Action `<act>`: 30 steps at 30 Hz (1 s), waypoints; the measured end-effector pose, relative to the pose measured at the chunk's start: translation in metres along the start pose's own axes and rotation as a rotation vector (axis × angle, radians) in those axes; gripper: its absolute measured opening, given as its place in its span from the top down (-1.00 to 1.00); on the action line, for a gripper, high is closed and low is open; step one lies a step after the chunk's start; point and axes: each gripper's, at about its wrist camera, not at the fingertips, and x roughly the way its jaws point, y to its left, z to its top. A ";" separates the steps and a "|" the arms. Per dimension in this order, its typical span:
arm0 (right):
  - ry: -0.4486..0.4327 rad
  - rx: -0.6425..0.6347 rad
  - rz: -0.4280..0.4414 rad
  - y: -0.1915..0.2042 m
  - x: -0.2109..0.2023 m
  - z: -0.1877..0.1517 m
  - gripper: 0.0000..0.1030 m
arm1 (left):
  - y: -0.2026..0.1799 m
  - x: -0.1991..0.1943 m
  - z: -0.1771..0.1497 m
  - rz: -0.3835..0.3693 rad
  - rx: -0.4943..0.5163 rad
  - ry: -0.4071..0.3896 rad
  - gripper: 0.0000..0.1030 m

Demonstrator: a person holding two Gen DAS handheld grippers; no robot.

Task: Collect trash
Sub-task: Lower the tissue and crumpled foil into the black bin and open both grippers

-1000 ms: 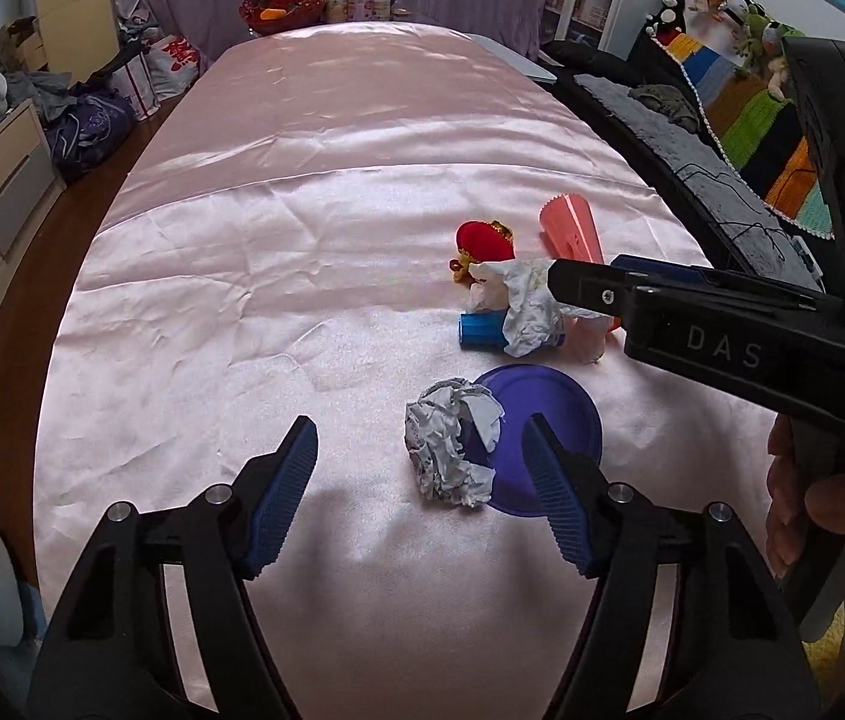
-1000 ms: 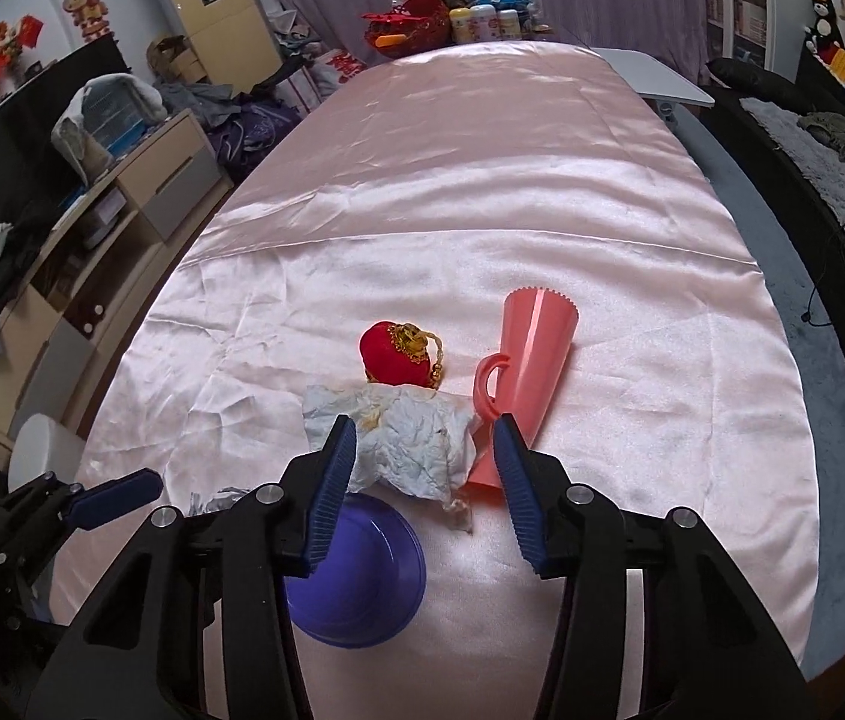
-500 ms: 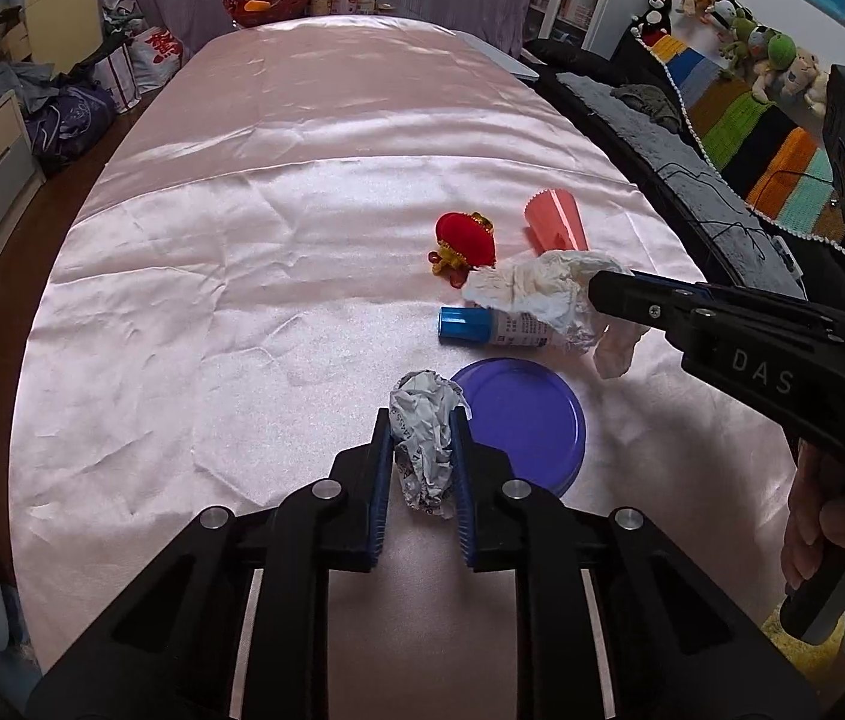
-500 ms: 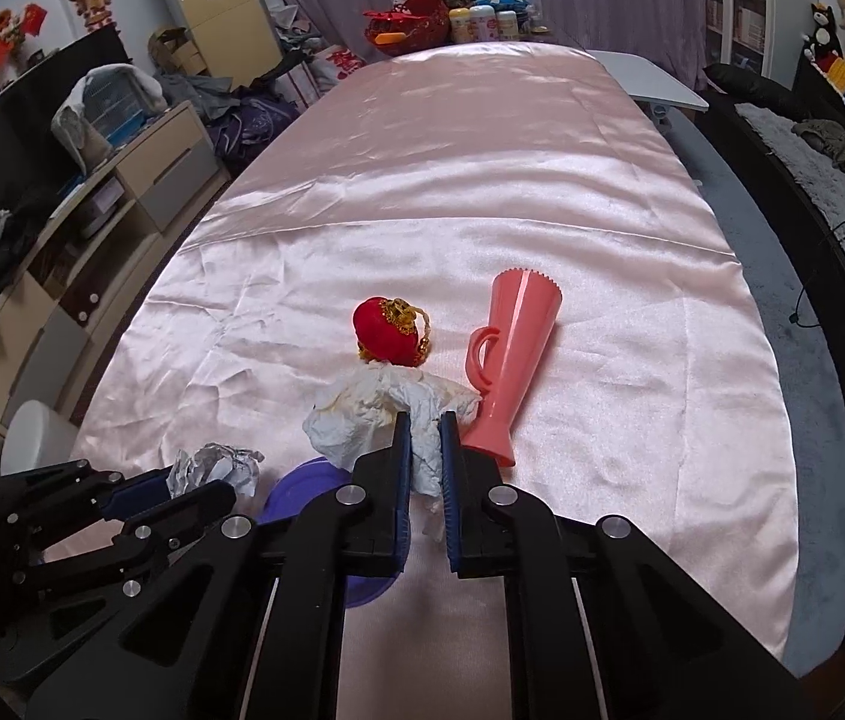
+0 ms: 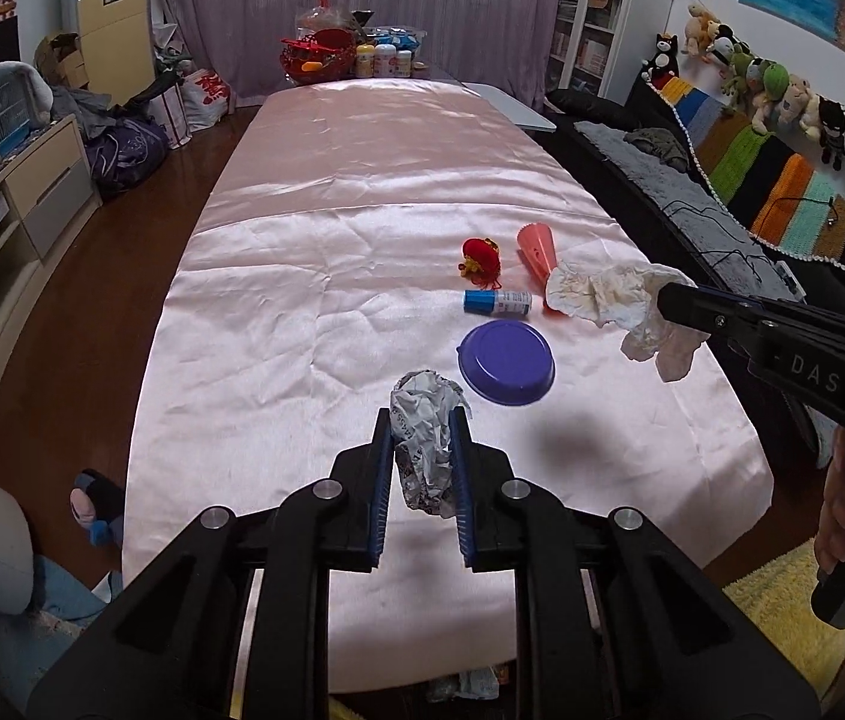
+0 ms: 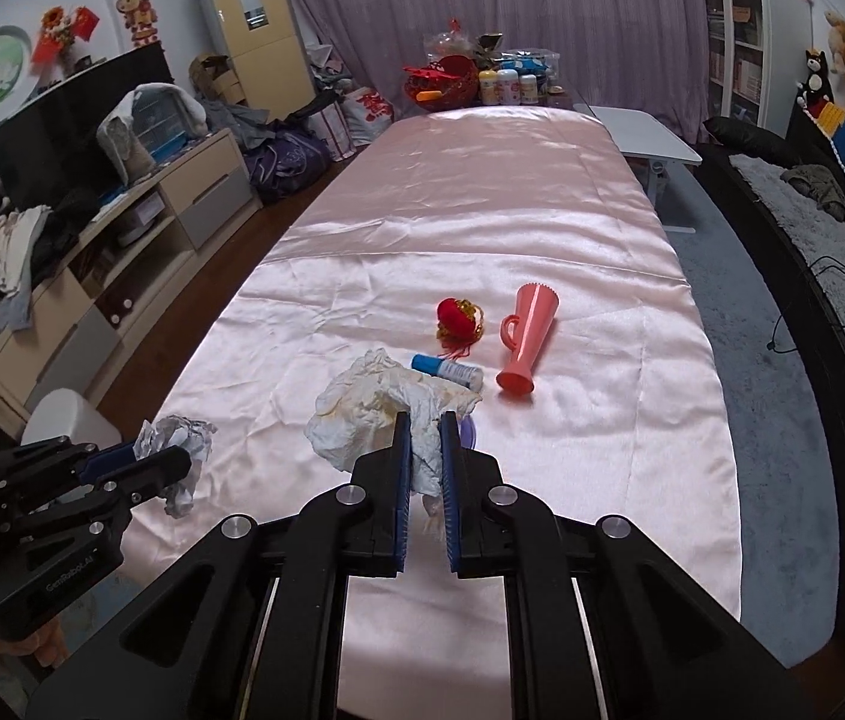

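Newsprint wad (image 5: 426, 438) crumpled grey; tissue (image 6: 386, 414) stained yellowish.

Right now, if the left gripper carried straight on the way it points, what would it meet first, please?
Probably the purple lid. The left gripper, shut on the crumpled paper ball, points down across the pink tablecloth, and the lid lies just beyond its tips, slightly right; depth is uncertain.

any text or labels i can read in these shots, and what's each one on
"DAS": side of the right gripper, seen from the left wrist.
"GenRobot.AI": side of the left gripper, seen from the right wrist; small but legible.
Print on the crumpled paper ball: too creased to read.
Label on the small bottle: too small.
Red characters on the white bag on the floor: blurred.
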 end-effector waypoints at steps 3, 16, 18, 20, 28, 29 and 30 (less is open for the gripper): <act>-0.003 -0.008 0.014 0.009 -0.019 -0.021 0.79 | -0.005 -0.020 -0.023 -0.017 -0.003 -0.003 0.68; 0.076 0.007 0.066 0.026 -0.053 -0.122 0.79 | -0.032 -0.044 -0.124 -0.061 -0.004 0.075 0.68; 0.099 0.010 0.071 0.029 -0.050 -0.136 0.79 | -0.032 -0.039 -0.135 -0.061 -0.009 0.095 0.68; 0.124 0.016 0.067 0.030 -0.045 -0.150 0.79 | -0.031 -0.033 -0.148 -0.065 -0.022 0.116 0.68; 0.254 0.060 0.014 0.020 -0.010 -0.205 0.79 | -0.032 0.003 -0.197 -0.095 -0.068 0.233 0.67; 0.267 0.067 0.009 0.018 -0.005 -0.211 0.79 | -0.032 0.009 -0.202 -0.097 -0.068 0.252 0.67; 0.282 0.073 0.004 0.017 -0.001 -0.216 0.79 | -0.033 0.015 -0.207 -0.099 -0.067 0.270 0.67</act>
